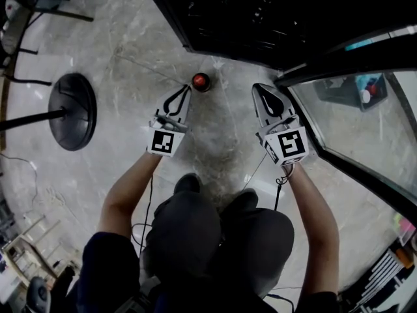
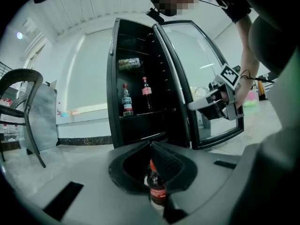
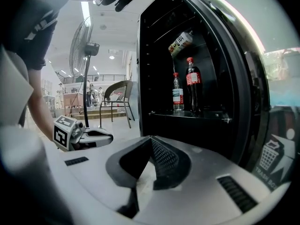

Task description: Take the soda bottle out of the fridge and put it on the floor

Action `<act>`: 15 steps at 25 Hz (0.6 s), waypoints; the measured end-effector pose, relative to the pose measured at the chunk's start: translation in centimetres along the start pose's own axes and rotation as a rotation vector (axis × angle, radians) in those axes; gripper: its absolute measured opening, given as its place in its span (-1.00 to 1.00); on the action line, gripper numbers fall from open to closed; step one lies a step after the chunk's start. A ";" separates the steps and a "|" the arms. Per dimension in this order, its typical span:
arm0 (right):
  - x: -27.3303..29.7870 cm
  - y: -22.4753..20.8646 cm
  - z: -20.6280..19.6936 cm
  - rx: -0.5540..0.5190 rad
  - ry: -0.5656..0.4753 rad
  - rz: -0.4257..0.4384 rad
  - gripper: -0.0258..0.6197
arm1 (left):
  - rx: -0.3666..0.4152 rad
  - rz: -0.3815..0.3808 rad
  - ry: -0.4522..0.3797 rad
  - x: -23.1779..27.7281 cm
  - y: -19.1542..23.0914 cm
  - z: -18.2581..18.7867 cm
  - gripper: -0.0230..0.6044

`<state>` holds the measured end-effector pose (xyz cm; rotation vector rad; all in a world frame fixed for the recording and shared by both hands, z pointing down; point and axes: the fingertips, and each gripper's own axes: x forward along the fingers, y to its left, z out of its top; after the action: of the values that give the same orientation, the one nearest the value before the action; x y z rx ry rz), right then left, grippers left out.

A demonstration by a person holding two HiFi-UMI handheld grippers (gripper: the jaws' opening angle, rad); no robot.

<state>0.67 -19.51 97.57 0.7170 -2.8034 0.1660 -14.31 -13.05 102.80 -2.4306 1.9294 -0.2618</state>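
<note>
Looking down in the head view: soda bottle (image 1: 201, 81) stands upright on the floor (image 1: 130, 51), just beyond the left gripper (image 1: 186, 91) tips, near the open fridge (image 1: 260, 18) front edge. Left gripper view: jaws pressed together, empty (bottle shows low beyond them, not pinched). Right gripper view: right gripper (image 3: 151, 138) jaws also pressed together, nothing between. A cola bottle (image 3: 193, 86) and a clear bottle (image 3: 177, 93) stand upright on a fridge shelf.

Black round metal fan base (image 1: 73, 111) sitting well left of left gripper (image 1: 187, 90) jaws. Dark wicker chair (image 2: 21, 86) standing far ahead-left. Clear plastic water bottle with blue-white label (image 3: 177, 95) standing ahead of and above right gripper (image 3: 151, 139) jaws.
</note>
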 end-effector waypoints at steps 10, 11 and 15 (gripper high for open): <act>-1.1 0.7 4.1 -0.052 -0.029 0.012 -0.86 | -0.035 0.049 -0.020 -1.7 1.7 6.5 -0.85; -1.4 0.7 4.8 -0.049 -0.031 0.009 -0.86 | -0.037 0.050 -0.018 -1.9 1.7 7.4 -0.85; -3.1 0.7 8.1 -0.037 -0.031 0.007 -0.86 | -0.024 0.059 -0.013 -2.9 2.1 11.9 -0.85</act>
<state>1.32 -18.84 88.90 0.7075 -2.8303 0.1053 -15.23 -11.74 90.50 -2.3793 2.0065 -0.2217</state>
